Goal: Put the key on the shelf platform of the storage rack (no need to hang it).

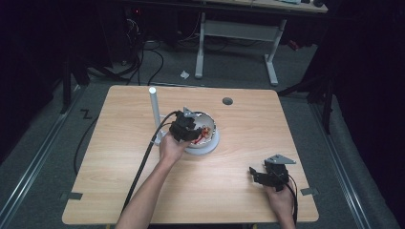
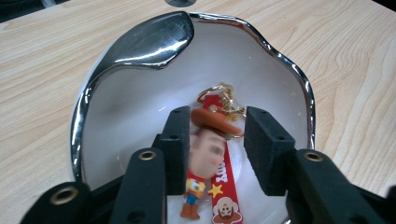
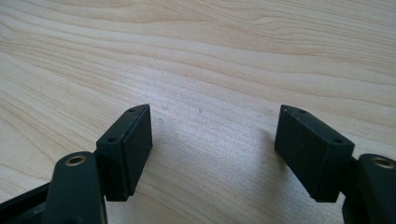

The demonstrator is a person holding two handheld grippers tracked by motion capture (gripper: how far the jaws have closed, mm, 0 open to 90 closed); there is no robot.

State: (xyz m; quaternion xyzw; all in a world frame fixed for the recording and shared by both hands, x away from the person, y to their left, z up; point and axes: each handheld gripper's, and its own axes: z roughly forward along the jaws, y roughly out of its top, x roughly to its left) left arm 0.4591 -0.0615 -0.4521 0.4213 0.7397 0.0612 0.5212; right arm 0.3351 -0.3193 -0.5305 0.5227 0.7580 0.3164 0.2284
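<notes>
The left gripper [image 2: 212, 149] reaches into a white bowl [image 2: 140, 107] with a wavy, shiny chrome rim. Its jaws stand slightly apart around a rubbery cowboy keychain [image 2: 208, 154]. The figure's head touches one pad; the other pad is clear of it. The keychain lies on the bowl's bottom, beside its red strap [image 2: 223, 186] and gold ring [image 2: 224, 95]. The right gripper [image 3: 212, 154] hovers low over the pale wood-grain desk [image 3: 210, 56], jaws spread wide, holding nothing.

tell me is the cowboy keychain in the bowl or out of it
In. The cowboy keychain lies on the white inside of the bowl, between the left gripper's pads, with a gap at the right one.
</notes>
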